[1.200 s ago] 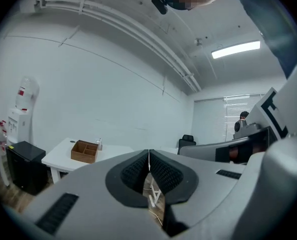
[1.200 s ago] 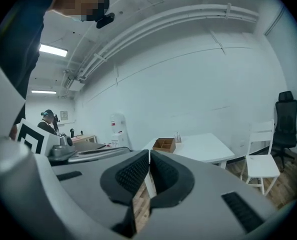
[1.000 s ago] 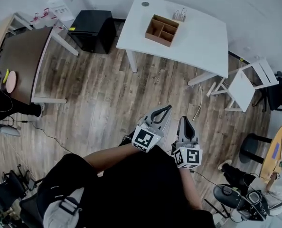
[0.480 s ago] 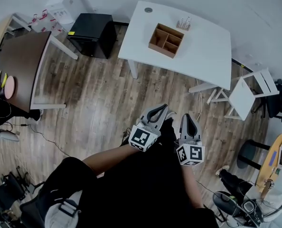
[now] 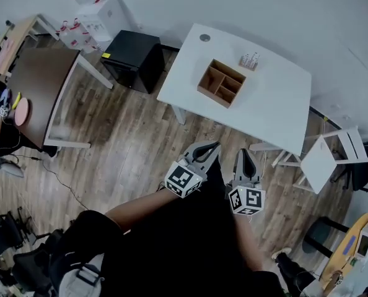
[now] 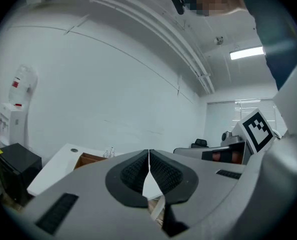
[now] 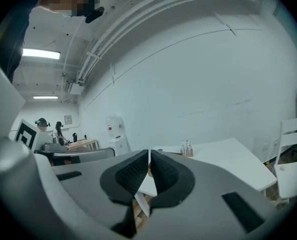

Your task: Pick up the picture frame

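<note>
Left gripper [image 5: 216, 145]: clenched, empty, short of table's [image 5: 277, 107] front edge.
Right gripper [image 5: 243, 153]: clenched, empty.
Wooden tray [image 5: 221, 83]: table's far middle.

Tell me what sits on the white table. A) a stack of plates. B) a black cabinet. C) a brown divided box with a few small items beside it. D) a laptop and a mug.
C: in the head view the brown divided box lies on the white table, with a few small items standing just beyond it; the black cabinet stands on the floor beside the table.
</note>
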Motion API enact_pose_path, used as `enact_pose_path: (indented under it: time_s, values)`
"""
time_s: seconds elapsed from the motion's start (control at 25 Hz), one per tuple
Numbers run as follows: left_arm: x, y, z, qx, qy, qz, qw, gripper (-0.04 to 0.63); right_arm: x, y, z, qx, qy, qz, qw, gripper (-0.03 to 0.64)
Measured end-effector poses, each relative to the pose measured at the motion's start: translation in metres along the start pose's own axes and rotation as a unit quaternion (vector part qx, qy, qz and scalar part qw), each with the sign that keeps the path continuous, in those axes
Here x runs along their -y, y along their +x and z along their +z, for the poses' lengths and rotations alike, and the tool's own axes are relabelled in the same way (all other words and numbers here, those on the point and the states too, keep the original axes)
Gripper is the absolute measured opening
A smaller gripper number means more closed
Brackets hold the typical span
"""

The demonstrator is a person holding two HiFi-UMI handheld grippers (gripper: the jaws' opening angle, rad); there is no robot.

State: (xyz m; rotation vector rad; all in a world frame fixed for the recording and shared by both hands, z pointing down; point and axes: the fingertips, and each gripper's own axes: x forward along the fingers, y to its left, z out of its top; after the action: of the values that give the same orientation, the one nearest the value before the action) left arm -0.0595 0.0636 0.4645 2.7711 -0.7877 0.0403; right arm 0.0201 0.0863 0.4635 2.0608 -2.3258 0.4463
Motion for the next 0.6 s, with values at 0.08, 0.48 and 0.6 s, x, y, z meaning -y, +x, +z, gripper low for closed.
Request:
enact_pose_path:
  time_s: [0.08, 0.48, 0.6]
  values:
    - [-0.016, 0.03, 0.007, 0.0, 0.002, 0.014, 0.9999, 0.017, 0.022, 0.027, 0.011, 0.004, 0.001, 0.01, 1.0, 0.035]
    - [-0.089, 0.18, 0.021, -0.027, 0.009, 0.058, 0.9979, 0.017, 0.135, 0.148, 0.042, -0.012, 0.005, 0.039, 0.999, 0.035]
    - [-0.107, 0.215, 0.021, -0.036, 0.006, 0.072, 0.9967, 0.017, 0.16, 0.177, 0.044, -0.021, 0.009, 0.049, 0.999, 0.035]
